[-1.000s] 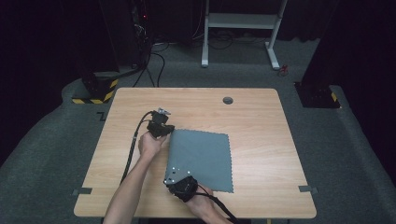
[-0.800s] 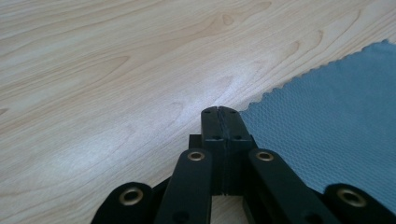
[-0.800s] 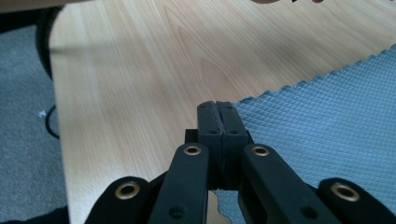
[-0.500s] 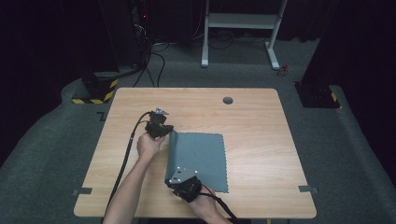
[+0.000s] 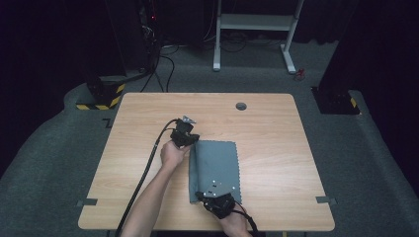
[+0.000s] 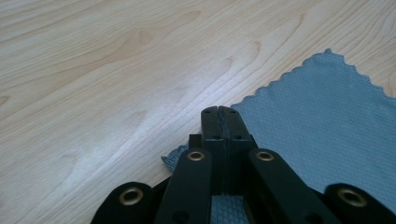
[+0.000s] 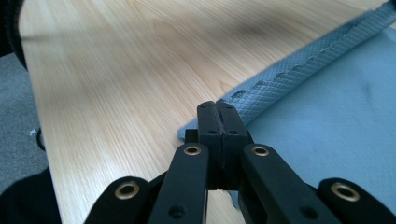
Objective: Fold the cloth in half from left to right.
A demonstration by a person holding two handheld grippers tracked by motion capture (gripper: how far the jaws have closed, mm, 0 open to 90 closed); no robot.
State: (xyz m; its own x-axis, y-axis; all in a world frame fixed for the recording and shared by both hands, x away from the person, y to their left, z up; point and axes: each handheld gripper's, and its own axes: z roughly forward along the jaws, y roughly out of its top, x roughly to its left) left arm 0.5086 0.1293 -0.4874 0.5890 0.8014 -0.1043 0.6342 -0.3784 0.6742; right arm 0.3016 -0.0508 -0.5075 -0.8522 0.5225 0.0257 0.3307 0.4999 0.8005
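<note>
A grey-blue cloth [image 5: 217,165] lies near the middle front of the wooden table [image 5: 276,143]. Its left edge is raised and turned over along its length. My left gripper [image 5: 190,141] is shut on the cloth's far left corner; in the left gripper view the closed jaws [image 6: 219,112] pinch the cloth [image 6: 327,116] just above the wood. My right gripper [image 5: 211,197] is shut on the near left corner; in the right gripper view the tips [image 7: 218,107] hold the cloth [image 7: 336,121], whose zigzag edge curls over.
A round cable hole [image 5: 241,105] sits in the table's far middle. Grey tape marks [image 5: 89,202] [image 5: 323,199] lie at the front corners. A white desk frame [image 5: 257,29] and a black stand with a yellow-striped base [image 5: 101,96] stand on the floor behind.
Both grippers have shifted slightly right with the cloth's left edge. The cloth now looks narrower, and its near left corner has come in from the left.
</note>
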